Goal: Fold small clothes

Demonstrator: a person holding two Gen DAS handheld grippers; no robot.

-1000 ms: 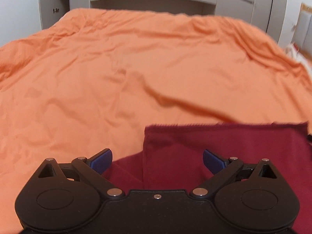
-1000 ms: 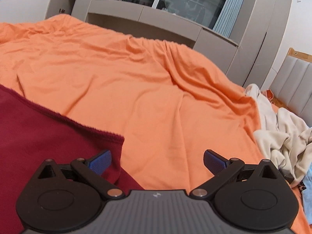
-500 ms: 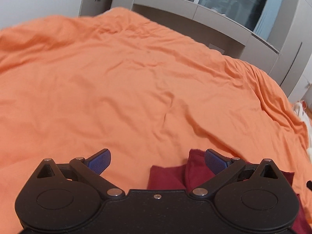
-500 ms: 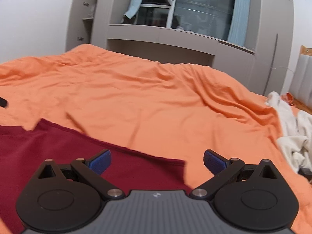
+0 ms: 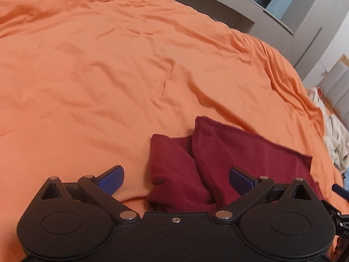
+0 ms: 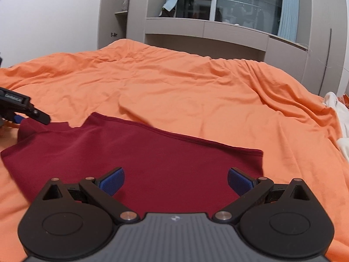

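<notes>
A dark red garment (image 6: 152, 152) lies flat on the orange bed cover (image 6: 196, 91), folded over, with a sleeve poking out at its left end. In the left wrist view the garment (image 5: 229, 152) shows as a folded body with the sleeve (image 5: 172, 168) beside it. My left gripper (image 5: 176, 180) is open and empty, hovering over the sleeve end. My right gripper (image 6: 175, 181) is open and empty above the garment's near edge. The left gripper also shows at the left edge of the right wrist view (image 6: 32, 113).
A heap of cream clothes (image 5: 336, 139) lies at the bed's right edge, also seen in the right wrist view (image 6: 340, 118). Grey cabinets and a window (image 6: 240, 11) stand beyond the bed's far side.
Both grippers have pulled back and up from the garment and swung their views. The garment now lies folded on the bed, apart from both open grippers.
</notes>
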